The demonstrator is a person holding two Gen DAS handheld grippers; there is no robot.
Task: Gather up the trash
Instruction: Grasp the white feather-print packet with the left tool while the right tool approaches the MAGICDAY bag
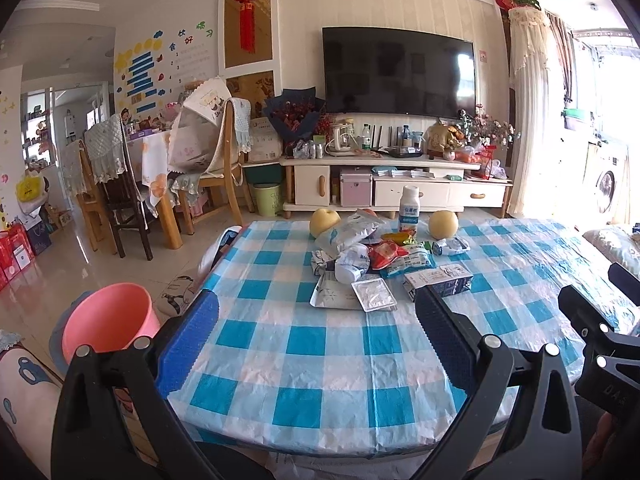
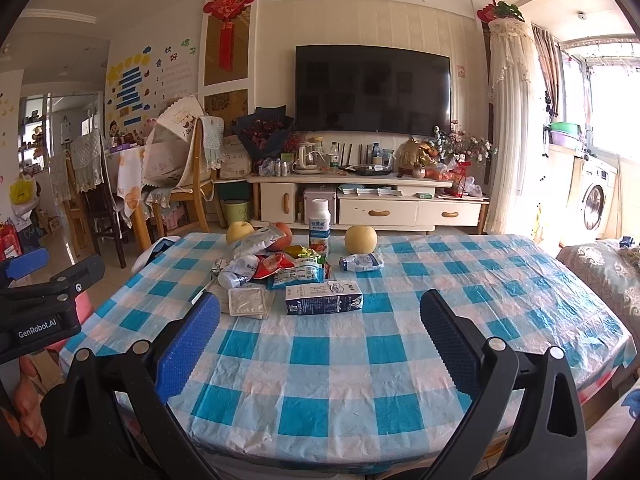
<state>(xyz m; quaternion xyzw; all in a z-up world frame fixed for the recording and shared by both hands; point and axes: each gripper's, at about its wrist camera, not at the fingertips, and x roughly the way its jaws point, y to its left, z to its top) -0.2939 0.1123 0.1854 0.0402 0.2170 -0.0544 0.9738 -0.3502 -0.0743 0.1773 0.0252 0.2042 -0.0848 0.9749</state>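
A heap of wrappers (image 1: 356, 248) (image 2: 276, 266) lies at the far middle of the blue-checked table (image 1: 312, 344) (image 2: 340, 352). Nearest me are a dark milk carton (image 1: 438, 282) (image 2: 324, 299) on its side and a foil tray (image 1: 374, 295) (image 2: 247, 302). A white bottle (image 1: 409, 208) (image 2: 320, 224) stands upright behind them. A pink bin (image 1: 108, 322) sits on the floor left of the table. My left gripper (image 1: 320, 332) is open over the near table edge, nothing between its fingers. My right gripper (image 2: 320, 332) is open too, also holding nothing, and its body shows at the left wrist view's right edge.
Two yellow pears (image 1: 323, 222) (image 1: 443, 224) and a reddish fruit (image 2: 282, 236) rest by the heap. A crumpled small wrapper (image 2: 362, 262) lies right of it. Beyond the table are a TV cabinet (image 1: 400, 184), dining chairs (image 1: 120, 188) at left and a cushioned seat (image 2: 600, 268) at right.
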